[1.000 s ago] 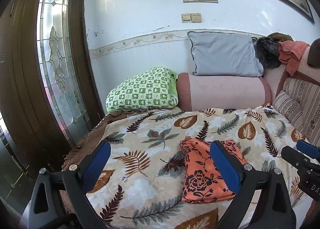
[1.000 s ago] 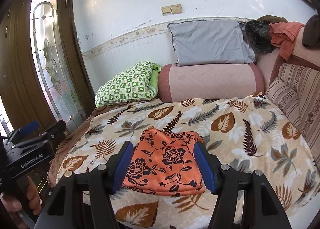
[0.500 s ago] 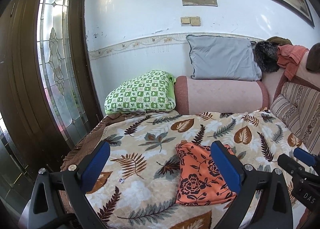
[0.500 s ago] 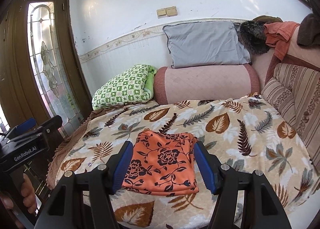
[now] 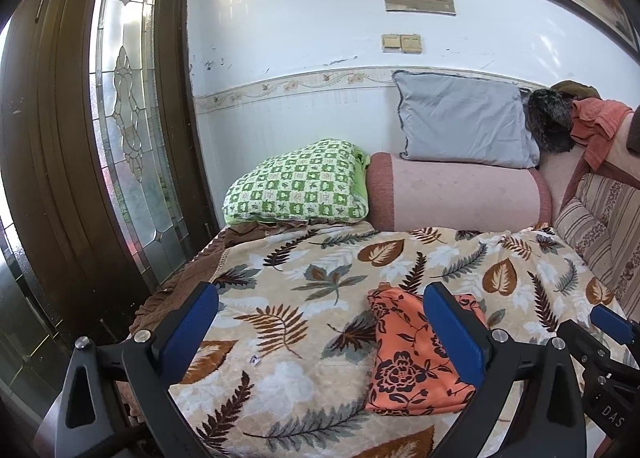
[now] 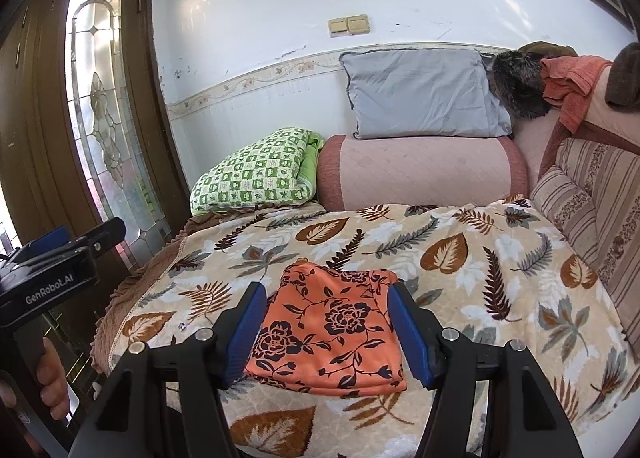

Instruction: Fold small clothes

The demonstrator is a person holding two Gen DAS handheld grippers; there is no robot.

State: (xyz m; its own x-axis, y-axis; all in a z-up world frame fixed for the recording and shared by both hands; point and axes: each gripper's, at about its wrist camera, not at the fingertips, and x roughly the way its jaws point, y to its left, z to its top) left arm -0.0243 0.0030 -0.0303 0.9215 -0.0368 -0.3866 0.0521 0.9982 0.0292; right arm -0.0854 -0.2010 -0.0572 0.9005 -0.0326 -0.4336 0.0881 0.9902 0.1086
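Both tools backed off; orange garment [image 6: 332, 330] folded.

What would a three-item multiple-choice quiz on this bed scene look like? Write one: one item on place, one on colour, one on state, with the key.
1. Where does the folded cloth lie?
A. On the leaf-print blanket
B. On the grey pillow
C. On the floor

2. What colour is the checked pillow?
A. Blue and white
B. Green and white
C. Red and black

3. How do the left gripper and right gripper stand?
A. Both clamped on the cloth
B. One holds the cloth up in the air
C. Both open, holding nothing

Key:
1 A: the orange flowered cloth rests flat on the blanket, near its front edge.
2 B: its squares are green and white.
3 C: each pair of blue pads stands apart, with the cloth lying on the bed beyond them.
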